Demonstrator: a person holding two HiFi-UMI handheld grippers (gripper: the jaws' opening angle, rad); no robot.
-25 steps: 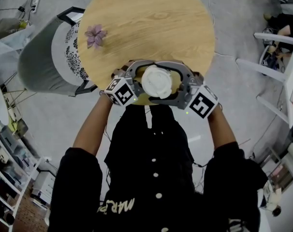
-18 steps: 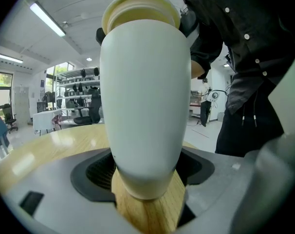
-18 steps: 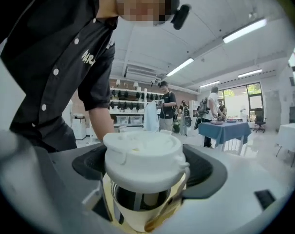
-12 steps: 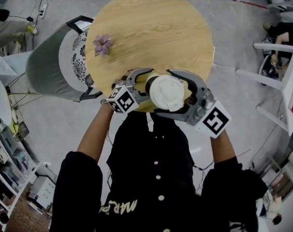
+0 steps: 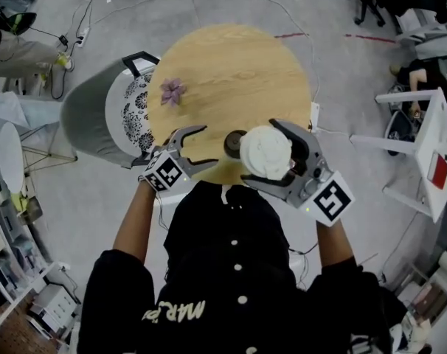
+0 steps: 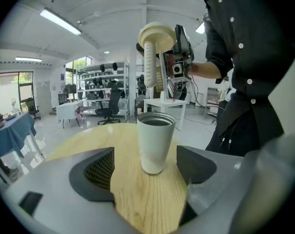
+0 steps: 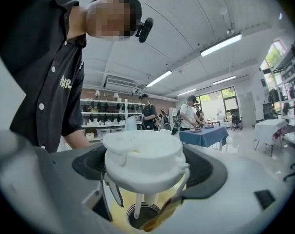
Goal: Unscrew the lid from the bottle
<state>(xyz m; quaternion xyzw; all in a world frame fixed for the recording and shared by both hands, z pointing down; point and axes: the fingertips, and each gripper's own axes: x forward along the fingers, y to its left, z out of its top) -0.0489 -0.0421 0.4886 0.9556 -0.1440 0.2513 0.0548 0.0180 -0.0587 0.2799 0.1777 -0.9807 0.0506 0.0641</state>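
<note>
Head view first: grips the white lid (image 5: 265,152) between the jaws of the right gripper (image 5: 262,155), centre of frame, up off the bottle (image 5: 234,143). Leaves the bottle upright and open at the near edge of the round wooden table (image 5: 231,65), just left of the lid. Spreads the left gripper (image 5: 207,145) wide, jaws just been opening, nothing pinched.

Over to the left gripper view: frames the bottle dead centre, just off the fingertips, touched by neither jaw. Shows the lid high at the top, tube (image 6: 150,65) hanging under it.

Right gripper view now: pinches the lid from both sides, mid-frame, with the bottle mouth below at bottom centre.
</note>
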